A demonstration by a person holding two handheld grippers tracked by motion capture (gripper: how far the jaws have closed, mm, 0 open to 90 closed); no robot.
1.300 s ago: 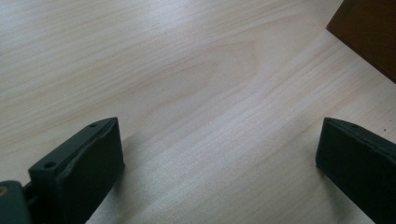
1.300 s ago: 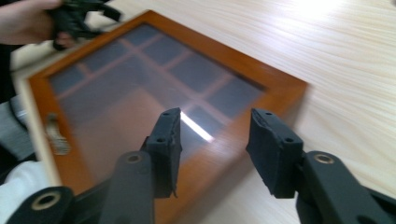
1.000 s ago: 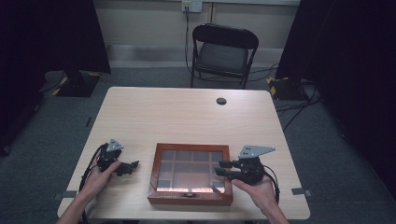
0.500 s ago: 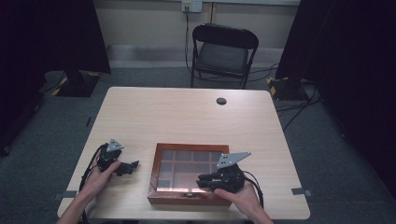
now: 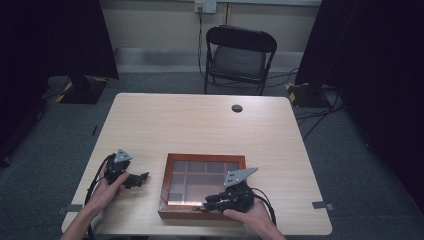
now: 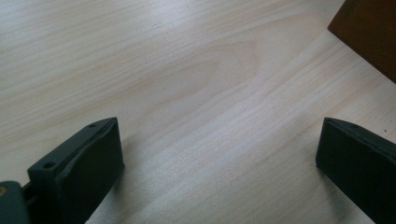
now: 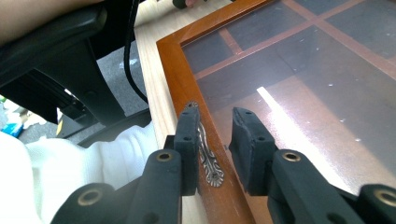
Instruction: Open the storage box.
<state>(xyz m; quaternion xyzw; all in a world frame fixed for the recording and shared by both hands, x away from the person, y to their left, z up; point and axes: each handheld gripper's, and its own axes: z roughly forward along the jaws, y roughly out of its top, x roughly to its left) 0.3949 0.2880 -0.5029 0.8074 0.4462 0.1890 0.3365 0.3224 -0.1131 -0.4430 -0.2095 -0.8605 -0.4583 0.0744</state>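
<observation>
Box: your wooden glass-lidded box [image 5: 172,186] sits at the table's [image 5: 200,120] near edge.
Right gripper [image 7: 215,122]: jaws, just narrowed, straddle the lid's metal handle [image 7: 208,154], pads not visibly pressing.
Left gripper [image 6: 219,149]: spread wide, nothing between.

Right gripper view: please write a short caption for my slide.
Right tongs straddle the front rim of the glass-lidded wooden box, beside its metal clasp.

In the right gripper view the box [image 7: 299,88] runs off the top and right edges, and glare on its glass lid hides the compartments beneath. One black jaw covers part of the metal handle [image 7: 205,151]. In the left gripper view only a corner of the box shows, upper right.
</observation>
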